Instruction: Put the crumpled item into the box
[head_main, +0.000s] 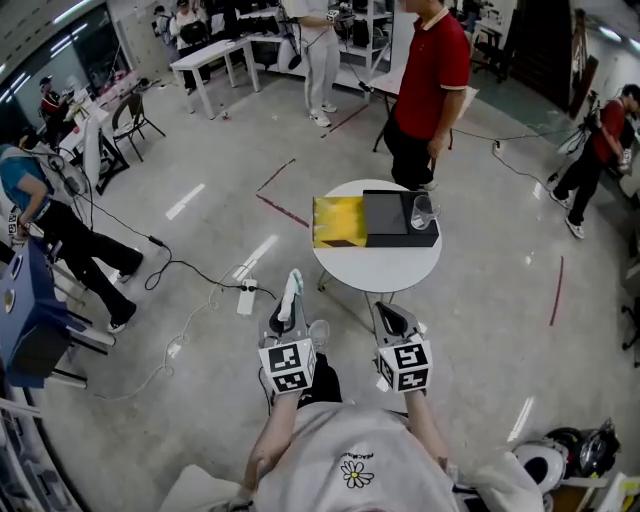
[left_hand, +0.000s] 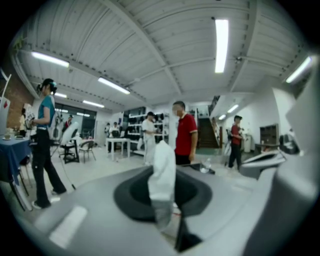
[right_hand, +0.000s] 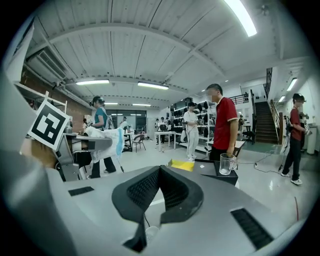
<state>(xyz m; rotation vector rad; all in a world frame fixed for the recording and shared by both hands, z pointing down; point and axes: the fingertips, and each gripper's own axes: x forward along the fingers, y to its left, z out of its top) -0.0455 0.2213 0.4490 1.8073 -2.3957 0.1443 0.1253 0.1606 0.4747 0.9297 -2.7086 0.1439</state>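
The crumpled item is a white wad with a blue edge; it sticks up from my left gripper, which is shut on it. In the left gripper view the wad stands upright between the jaws. My right gripper is shut and holds nothing; its jaws meet at the tips. Both grippers hover close to my body, short of the round white table. On the table lies the black box, its yellow lid folded open to the left.
A glass mug stands on the box's right end. A person in a red shirt stands just behind the table. Cables and a power strip lie on the floor to the left, beyond them a blue table.
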